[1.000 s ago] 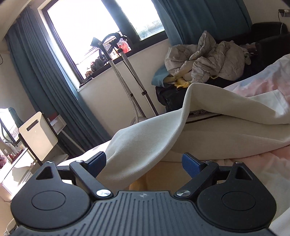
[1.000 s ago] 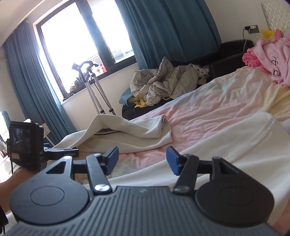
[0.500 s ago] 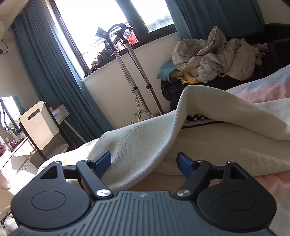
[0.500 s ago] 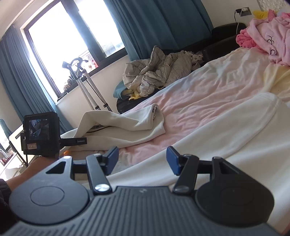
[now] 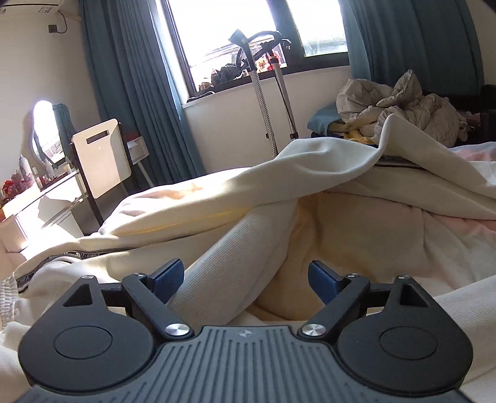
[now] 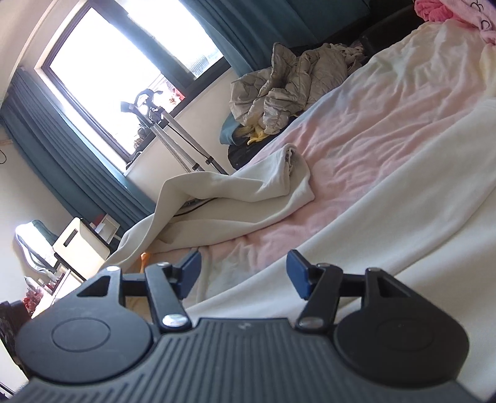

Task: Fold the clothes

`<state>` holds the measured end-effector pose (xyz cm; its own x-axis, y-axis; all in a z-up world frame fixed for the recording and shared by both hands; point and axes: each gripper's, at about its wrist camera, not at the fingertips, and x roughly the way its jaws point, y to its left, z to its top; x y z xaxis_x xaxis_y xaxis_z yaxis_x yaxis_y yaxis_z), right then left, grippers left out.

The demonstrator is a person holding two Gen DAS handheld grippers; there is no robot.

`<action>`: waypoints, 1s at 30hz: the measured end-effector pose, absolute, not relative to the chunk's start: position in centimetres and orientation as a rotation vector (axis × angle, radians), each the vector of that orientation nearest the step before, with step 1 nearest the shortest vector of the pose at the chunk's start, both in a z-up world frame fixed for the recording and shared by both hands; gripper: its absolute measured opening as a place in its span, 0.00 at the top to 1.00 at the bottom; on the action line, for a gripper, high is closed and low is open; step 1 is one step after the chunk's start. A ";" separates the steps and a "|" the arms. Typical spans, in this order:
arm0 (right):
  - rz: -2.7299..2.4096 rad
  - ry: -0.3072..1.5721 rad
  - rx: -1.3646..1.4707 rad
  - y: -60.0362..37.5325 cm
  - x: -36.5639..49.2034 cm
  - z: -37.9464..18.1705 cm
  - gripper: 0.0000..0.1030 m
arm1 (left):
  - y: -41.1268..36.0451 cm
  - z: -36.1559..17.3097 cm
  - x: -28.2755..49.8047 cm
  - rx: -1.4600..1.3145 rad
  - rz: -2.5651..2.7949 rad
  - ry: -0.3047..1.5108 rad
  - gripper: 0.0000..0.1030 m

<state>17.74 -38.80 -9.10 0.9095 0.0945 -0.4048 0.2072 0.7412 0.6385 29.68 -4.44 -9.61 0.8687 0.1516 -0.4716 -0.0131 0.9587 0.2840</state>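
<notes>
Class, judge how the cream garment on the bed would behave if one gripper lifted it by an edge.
The cream garment would probably hang floppy: it already drapes in soft folds. Its thick ribbed knit suggests some weight, so the unheld part would likely drag.

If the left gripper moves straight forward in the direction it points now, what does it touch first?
Most likely the cream garment: a ribbed fold of it already lies between the open fingers of the left gripper, close to the left finger. Depth is hard to judge in this fisheye view.

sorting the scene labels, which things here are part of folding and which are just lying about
Job: cream ribbed knit garment, left gripper, right gripper.
Lying about: crumpled grey quilted jacket, pink fleece garment, garment steamer stand.
</notes>
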 end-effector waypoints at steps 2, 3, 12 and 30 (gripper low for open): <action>-0.061 0.441 0.735 -39.6 19.6 -9.4 0.37 | -2.2 -10.8 30.4 0.208 0.123 0.553 0.14; -0.062 0.444 0.749 -40.1 20.4 -9.7 0.37 | -1.0 -11.0 30.5 0.150 0.118 0.555 0.13; -0.225 0.470 0.812 -42.7 29.6 -14.5 0.37 | 0.8 -10.7 33.3 0.066 0.029 0.509 0.44; -0.525 0.378 0.711 -55.9 26.4 -2.4 0.95 | 3.8 -7.0 30.7 0.036 -0.277 0.518 0.91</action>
<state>26.38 -55.88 -2.37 0.8062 -0.3235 -0.4953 0.5723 0.6387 0.5143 30.70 3.79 -7.03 0.8324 -0.2524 -0.4935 0.2705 0.9621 -0.0357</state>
